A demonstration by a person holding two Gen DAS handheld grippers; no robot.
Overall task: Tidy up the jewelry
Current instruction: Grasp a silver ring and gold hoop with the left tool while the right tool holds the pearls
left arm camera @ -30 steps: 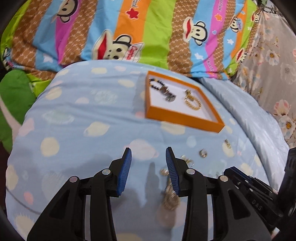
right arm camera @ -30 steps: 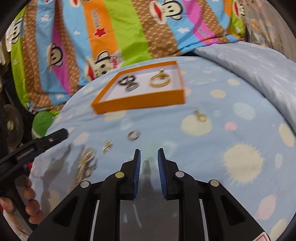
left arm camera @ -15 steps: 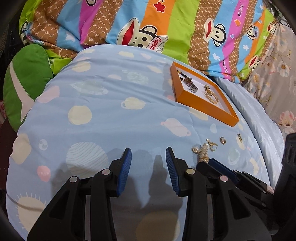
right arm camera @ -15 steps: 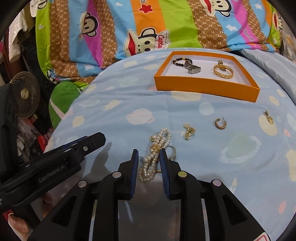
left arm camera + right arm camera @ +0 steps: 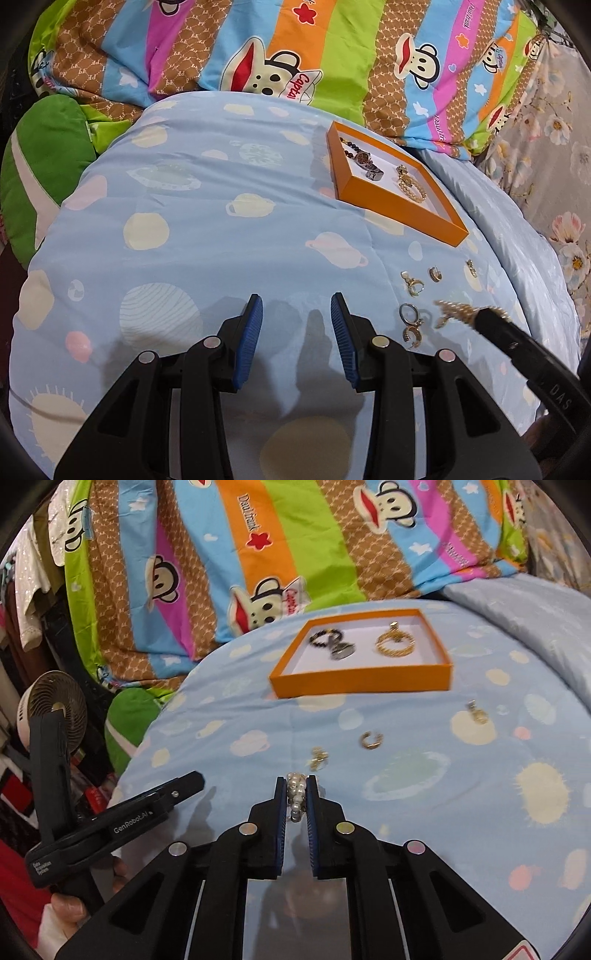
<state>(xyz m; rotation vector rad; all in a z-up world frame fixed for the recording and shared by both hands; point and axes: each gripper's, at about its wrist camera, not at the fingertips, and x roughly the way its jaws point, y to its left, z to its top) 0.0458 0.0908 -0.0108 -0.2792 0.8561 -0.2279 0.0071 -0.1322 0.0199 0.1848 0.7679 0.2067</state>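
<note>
An orange tray (image 5: 362, 683) (image 5: 399, 210) lies on the blue quilt and holds a dark bead bracelet with a watch (image 5: 334, 646) and a gold bracelet (image 5: 393, 644). My right gripper (image 5: 296, 786) is shut on a pearl bracelet (image 5: 295, 794) and holds it just above the quilt; it also shows in the left wrist view (image 5: 452, 310). Loose gold earrings (image 5: 371, 739) (image 5: 478, 712) (image 5: 317, 758) lie on the quilt ahead of it. My left gripper (image 5: 296, 306) is open and empty over bare quilt, left of the rings (image 5: 410, 317).
A striped monkey-print blanket (image 5: 277, 554) is piled behind the tray. A green cushion (image 5: 48, 166) lies at the left edge of the bed. A small fan (image 5: 51, 705) stands off the bed at the far left.
My right gripper has shut on the pearl bracelet and lifted it off the quilt. My left gripper has stayed open with only a small shift of view.
</note>
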